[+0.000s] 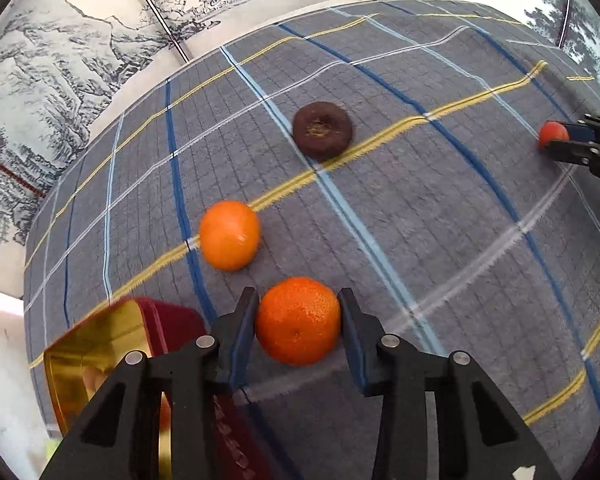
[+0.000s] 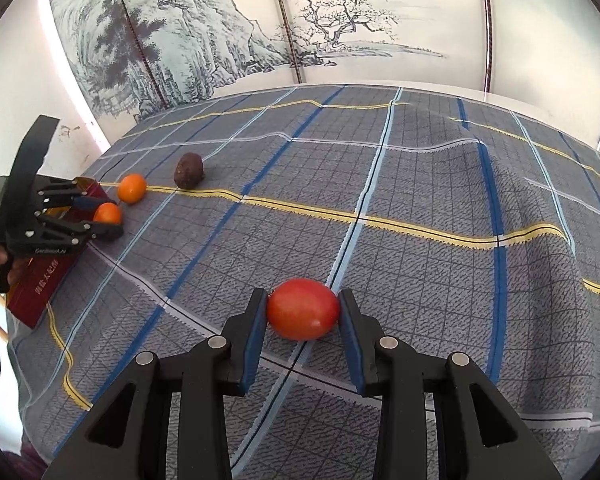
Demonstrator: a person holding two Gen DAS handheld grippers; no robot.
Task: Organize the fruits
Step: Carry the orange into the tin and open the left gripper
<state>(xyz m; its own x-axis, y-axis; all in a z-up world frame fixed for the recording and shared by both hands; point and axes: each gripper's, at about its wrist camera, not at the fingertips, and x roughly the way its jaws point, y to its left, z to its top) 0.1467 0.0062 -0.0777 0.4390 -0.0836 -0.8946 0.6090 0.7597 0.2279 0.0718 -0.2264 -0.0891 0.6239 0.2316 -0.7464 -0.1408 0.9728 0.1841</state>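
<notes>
In the left wrist view my left gripper (image 1: pixel 299 304) is shut on an orange mandarin (image 1: pixel 298 320), its pads touching both sides. A second mandarin (image 1: pixel 229 235) lies further out, and a dark brown fruit (image 1: pixel 322 129) beyond it. A red box with a gold inside (image 1: pixel 96 344) sits at the lower left. In the right wrist view my right gripper (image 2: pixel 303 302) is shut on a red tomato (image 2: pixel 303 309) resting on the cloth. The left gripper (image 2: pixel 100 218) with its mandarin (image 2: pixel 107 213), the other mandarin (image 2: pixel 132 188) and the brown fruit (image 2: pixel 189 176) show at the far left.
A grey plaid tablecloth (image 2: pixel 420 280) covers the table, wrinkled at the right. A painted folding screen (image 2: pixel 340 32) stands behind the far edge. The right gripper (image 1: pixel 556 140) with its tomato (image 1: pixel 553 133) shows at the right edge of the left wrist view.
</notes>
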